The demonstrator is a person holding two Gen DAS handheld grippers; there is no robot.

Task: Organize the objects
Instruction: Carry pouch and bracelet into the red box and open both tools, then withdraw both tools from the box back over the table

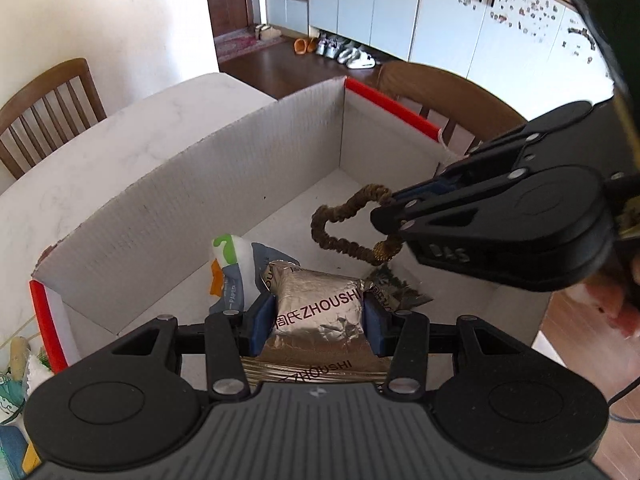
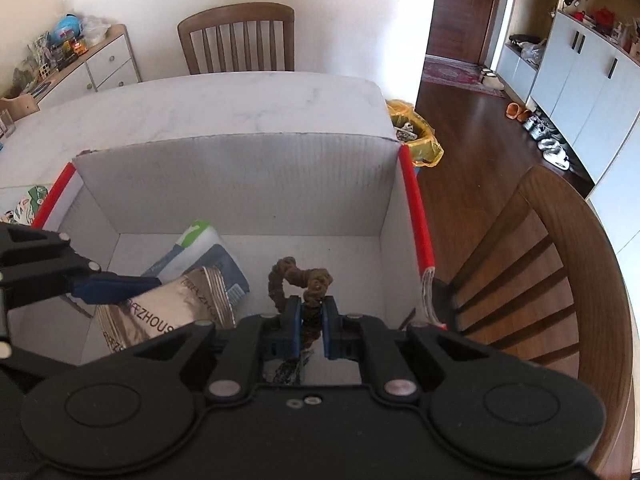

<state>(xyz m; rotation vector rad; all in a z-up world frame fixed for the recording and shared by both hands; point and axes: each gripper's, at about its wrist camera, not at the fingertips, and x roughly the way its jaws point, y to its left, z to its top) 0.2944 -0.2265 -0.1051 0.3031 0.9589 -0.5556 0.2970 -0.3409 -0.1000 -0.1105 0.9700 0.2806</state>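
Observation:
A white cardboard box (image 1: pixel 224 168) with red edges stands on the marble table; it also shows in the right wrist view (image 2: pixel 240 176). My left gripper (image 1: pixel 318 320) is shut on a silver foil packet (image 1: pixel 320 312) printed ZHOUSHI, held inside the box; the packet shows in the right wrist view (image 2: pixel 160 312). My right gripper (image 2: pixel 310 320) is shut on a brown scrunchie (image 2: pixel 304 280), held over the box floor; the scrunchie (image 1: pixel 348 220) hangs from it in the left wrist view. A white tissue pack (image 1: pixel 234 268) and a dark packet (image 1: pixel 396 284) lie in the box.
Wooden chairs stand at the table's far side (image 2: pixel 236 40) and right (image 2: pixel 552 272). A yellow bin (image 2: pixel 416 132) sits on the wood floor. A sideboard with clutter (image 2: pixel 68 60) stands at the left wall. Patterned items (image 1: pixel 12 392) lie left of the box.

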